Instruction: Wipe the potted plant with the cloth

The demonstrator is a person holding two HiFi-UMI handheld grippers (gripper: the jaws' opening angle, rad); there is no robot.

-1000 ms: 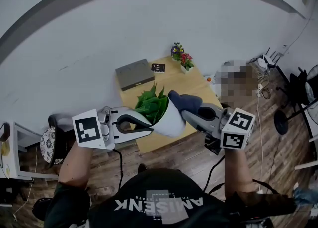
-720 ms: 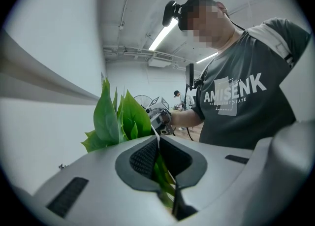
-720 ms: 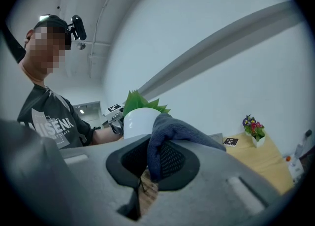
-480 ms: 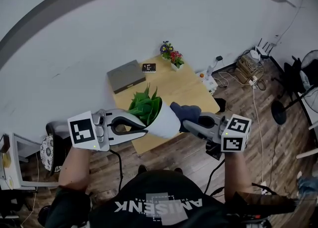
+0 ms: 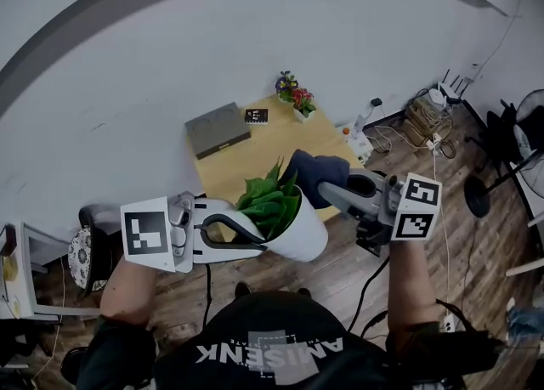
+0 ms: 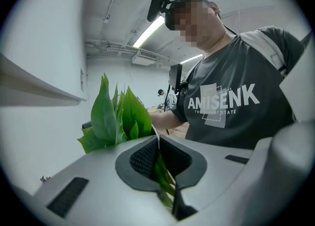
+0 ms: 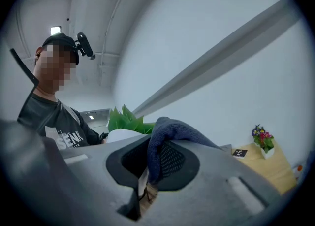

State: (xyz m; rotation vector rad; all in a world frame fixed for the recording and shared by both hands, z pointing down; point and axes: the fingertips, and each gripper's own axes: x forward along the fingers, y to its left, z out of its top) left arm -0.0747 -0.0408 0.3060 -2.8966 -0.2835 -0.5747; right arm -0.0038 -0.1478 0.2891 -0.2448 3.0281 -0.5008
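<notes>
Down below sits the wooden surface (image 5: 263, 146). Our left tongs (image 5: 255, 240) pinch the plant pot (image 5: 302, 235) by its rim, up in the air. Our right tongs (image 5: 327, 195) pinch the cloth (image 5: 313, 174), beside the leaves (image 5: 270, 201). We should rub each leaf softly and hold the pot steady.

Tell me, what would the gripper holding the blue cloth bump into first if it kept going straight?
Most likely the plant's green leaves, just above the white pot. The right gripper points its cloth straight at them, and they look nearly touching, though depth is unclear.
</notes>
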